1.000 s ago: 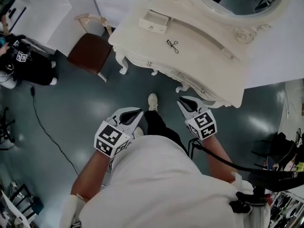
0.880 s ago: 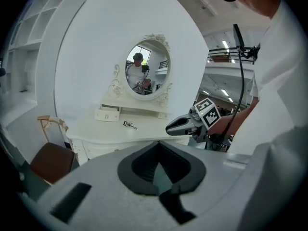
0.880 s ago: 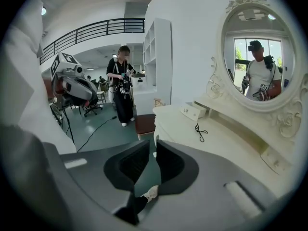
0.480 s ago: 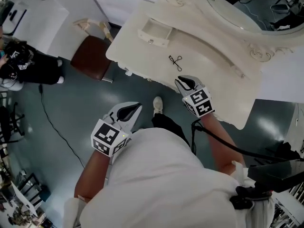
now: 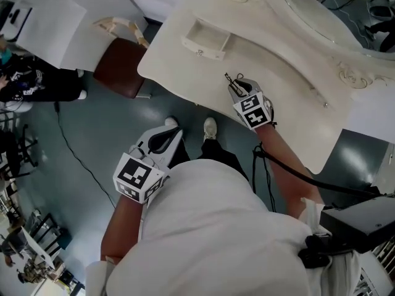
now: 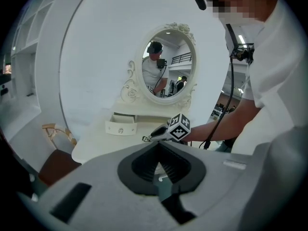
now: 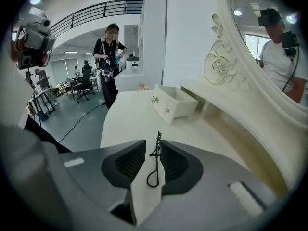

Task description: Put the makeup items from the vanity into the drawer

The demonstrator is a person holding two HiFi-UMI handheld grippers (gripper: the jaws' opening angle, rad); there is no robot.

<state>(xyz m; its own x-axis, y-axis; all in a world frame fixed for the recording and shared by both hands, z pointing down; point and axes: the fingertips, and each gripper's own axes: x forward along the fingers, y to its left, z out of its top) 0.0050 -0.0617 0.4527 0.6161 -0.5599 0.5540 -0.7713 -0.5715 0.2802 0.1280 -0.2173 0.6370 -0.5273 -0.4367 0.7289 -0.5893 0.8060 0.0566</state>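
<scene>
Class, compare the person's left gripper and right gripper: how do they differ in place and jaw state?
The right gripper reaches over the vanity top; the left gripper hangs over the floor. The right's jaws, just opening, straddle the eyelash curler; the left's are together, empty. Both carry marker cubes.

— Where is there room around the drawer?
— It is open from above. The vanity top in front of the drawer lies bare.
— What blocks?
— Behind the drawer, the raised ledge and mirror frame. To the drawer's right, the right gripper straddles the eyelash curler. Left of the drawer, off the vanity, a stool.
</scene>
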